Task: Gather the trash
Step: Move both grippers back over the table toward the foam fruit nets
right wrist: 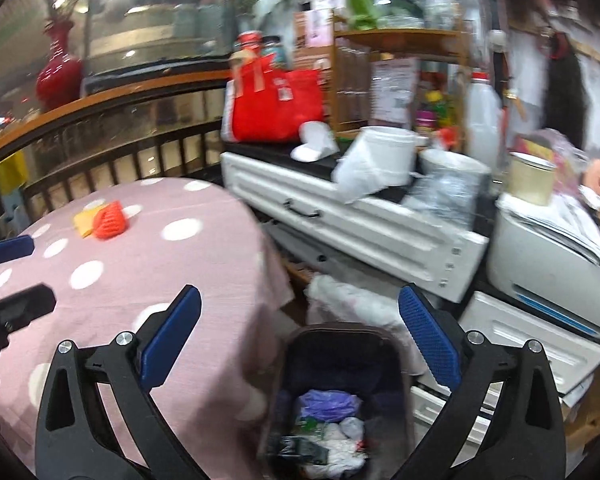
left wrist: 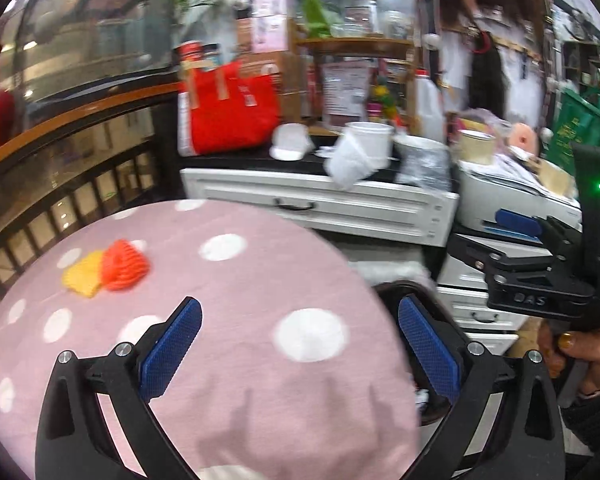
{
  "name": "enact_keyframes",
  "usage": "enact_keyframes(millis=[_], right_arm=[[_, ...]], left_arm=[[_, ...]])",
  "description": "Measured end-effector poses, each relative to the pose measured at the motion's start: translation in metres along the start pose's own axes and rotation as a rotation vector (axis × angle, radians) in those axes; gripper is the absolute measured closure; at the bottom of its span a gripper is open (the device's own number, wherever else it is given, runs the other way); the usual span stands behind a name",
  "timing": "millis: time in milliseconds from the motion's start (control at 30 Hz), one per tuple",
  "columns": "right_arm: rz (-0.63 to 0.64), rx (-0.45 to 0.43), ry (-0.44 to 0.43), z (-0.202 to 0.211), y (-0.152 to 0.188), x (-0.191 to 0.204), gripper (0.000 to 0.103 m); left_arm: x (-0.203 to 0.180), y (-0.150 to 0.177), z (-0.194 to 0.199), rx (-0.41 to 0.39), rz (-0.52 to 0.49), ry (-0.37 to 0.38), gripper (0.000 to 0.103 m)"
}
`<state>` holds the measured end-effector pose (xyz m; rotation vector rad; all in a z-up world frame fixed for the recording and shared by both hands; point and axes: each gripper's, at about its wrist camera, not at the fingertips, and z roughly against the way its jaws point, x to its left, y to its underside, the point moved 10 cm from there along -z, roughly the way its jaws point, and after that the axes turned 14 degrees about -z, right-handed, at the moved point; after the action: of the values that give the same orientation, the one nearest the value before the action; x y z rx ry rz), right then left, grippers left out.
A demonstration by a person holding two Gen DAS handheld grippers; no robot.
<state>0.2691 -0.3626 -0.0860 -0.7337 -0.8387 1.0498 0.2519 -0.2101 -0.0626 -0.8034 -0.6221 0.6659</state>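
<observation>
- While both claws stand wide with nothing between their blue pads, the left gripper (left wrist: pixel 300 352) hangs over the pink polka-dot tablecloth (left wrist: pixel 240 292), and the right gripper (right wrist: pixel 300 352) hangs over the trash bin (right wrist: pixel 336 344) at the lower centre of its frame.
- At the left of each frame, an orange crumpled piece (left wrist: pixel 125 265) lies on the cloth touching a yellow piece (left wrist: pixel 82 278) on its left; the pair's long axis runs roughly left to right in the left wrist view, though blur hides finer detail.
- In the right wrist view the same orange piece (right wrist: pixel 110 220) sits at the upper left of the cloth, well apart from the bin.
- The bin stands on the floor just beside the table's right edge, open at the top, with a purple bag (right wrist: pixel 328 402) and white scraps (right wrist: pixel 340 452) inside.
- Behind, a white drawer cabinet (right wrist: pixel 340 220) carries a red bag (right wrist: pixel 276 104) and a white tub (right wrist: pixel 388 152).
</observation>
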Motion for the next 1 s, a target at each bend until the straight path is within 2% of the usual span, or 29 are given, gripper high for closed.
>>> enact_keyframes(millis=[133, 233, 333, 700, 900, 1000], right_arm=[[0.045, 0.035, -0.071, -0.013, 0.003, 0.039, 0.006], [0.063, 0.060, -0.121, -0.022, 0.007, 0.065, 0.006], [0.099, 0.099, -0.159, -0.035, 0.012, 0.093, 0.006], [0.210, 0.278, -0.302, -0.094, 0.029, 0.196, 0.006], [0.263, 0.380, -0.347, -0.143, 0.045, 0.245, 0.006], [0.272, 0.429, -0.337, -0.172, 0.048, 0.265, 0.006]], left_arm=[[0.040, 0.018, 0.002, 0.022, 0.091, 0.011, 0.006], [0.064, 0.031, 0.006, -0.005, 0.127, 0.007, 0.006], [0.086, 0.039, 0.011, -0.028, 0.121, -0.046, 0.006], [0.177, 0.100, 0.006, 0.138, 0.225, -0.186, 0.006], [0.219, 0.132, 0.000, 0.224, 0.282, -0.222, 0.006], [0.235, 0.143, 0.000, 0.246, 0.308, -0.220, 0.006]])
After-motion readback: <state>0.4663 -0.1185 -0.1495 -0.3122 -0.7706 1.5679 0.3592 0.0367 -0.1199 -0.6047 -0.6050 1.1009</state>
